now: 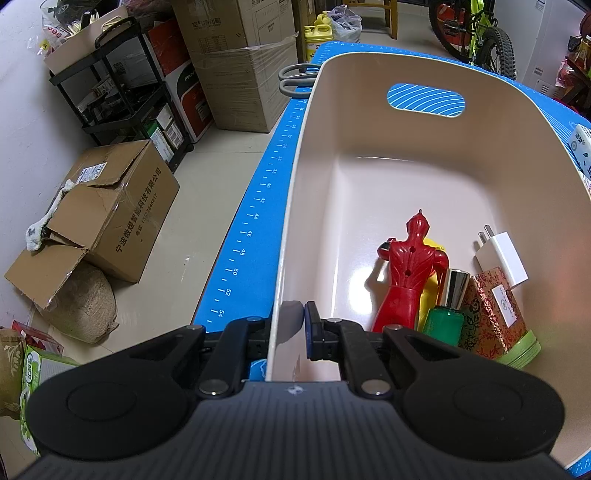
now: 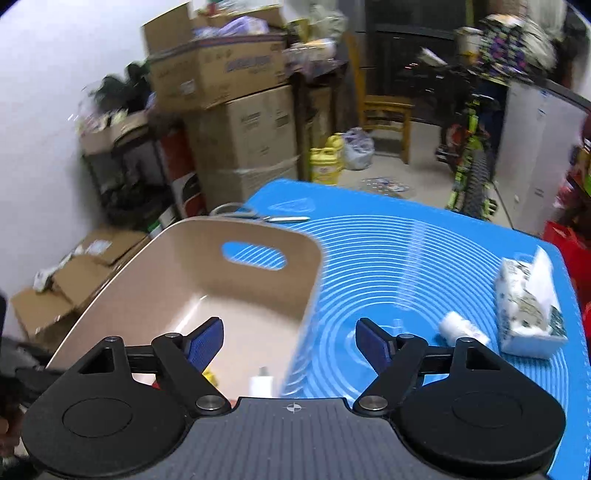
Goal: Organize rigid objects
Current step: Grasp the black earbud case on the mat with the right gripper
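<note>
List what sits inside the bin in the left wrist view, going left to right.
Red toy figure → green bottle with a shiny cap → patterned red box → white plug adapter. A yellow item behind the figure is mostly hidden, so it is left out. The left gripper is shut on the bin wall.

Blue silicone mat [image 1: 258,206] with a ruler scale along its left edge and white concentric rings across the middle. On the tiled floor to the left, an opened cardboard box [image 1: 122,206] with its flaps torn, leaning against a tan woven sack [image 1: 88,299]. Behind these, a black shelf cart [image 1: 122,99] crammed with small cartons, just beside a tall taped carton [image 1: 240,74]. Farther back, a yellow plastic jug [image 2: 325,162] next to a knotted plastic bag [image 2: 356,147], a wooden chair [image 2: 384,110], and a lime-green bicycle [image 1: 484,33] at the right.
</note>
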